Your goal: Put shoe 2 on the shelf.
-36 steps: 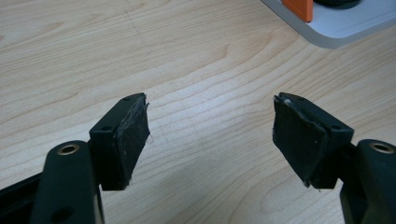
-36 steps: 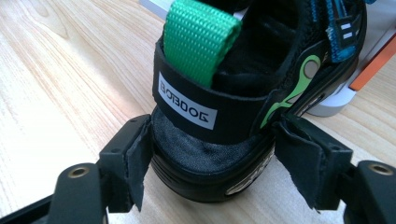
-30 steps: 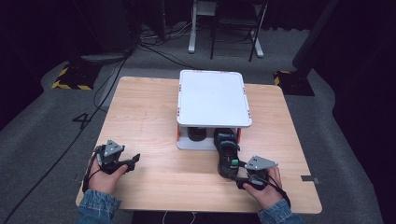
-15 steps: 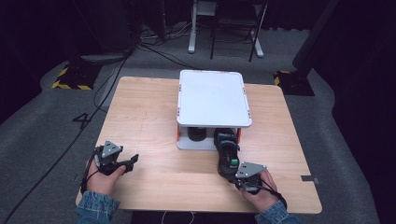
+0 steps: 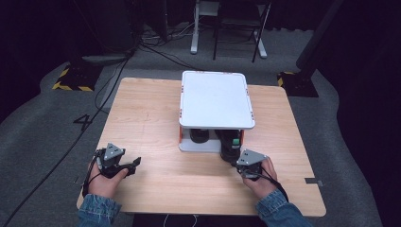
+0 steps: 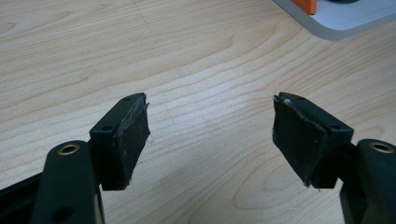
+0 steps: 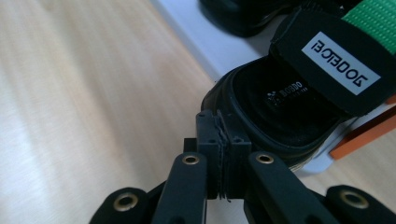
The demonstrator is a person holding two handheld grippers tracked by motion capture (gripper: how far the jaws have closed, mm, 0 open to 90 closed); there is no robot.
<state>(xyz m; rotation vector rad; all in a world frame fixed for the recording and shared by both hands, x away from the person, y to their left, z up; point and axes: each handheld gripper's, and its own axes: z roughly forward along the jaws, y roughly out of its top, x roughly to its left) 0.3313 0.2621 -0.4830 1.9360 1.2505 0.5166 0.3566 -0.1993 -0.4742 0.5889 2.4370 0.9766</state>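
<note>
The right hand-held gripper [image 7: 219,140] has its jaws closed together on the heel rim of a black shoe [image 7: 285,107], which sits on the lower shelf of a white rack [image 5: 215,101] on the tabletop [image 5: 146,118]. The left hand-held gripper [image 6: 210,135] is wide open and holds nothing, above bare wood.

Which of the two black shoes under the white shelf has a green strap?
The right black shoe, nearest the right tongs; the left one sits deeper.

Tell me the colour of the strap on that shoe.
Bright green, on the black shoe; the strap shows best in the right gripper view.
</note>
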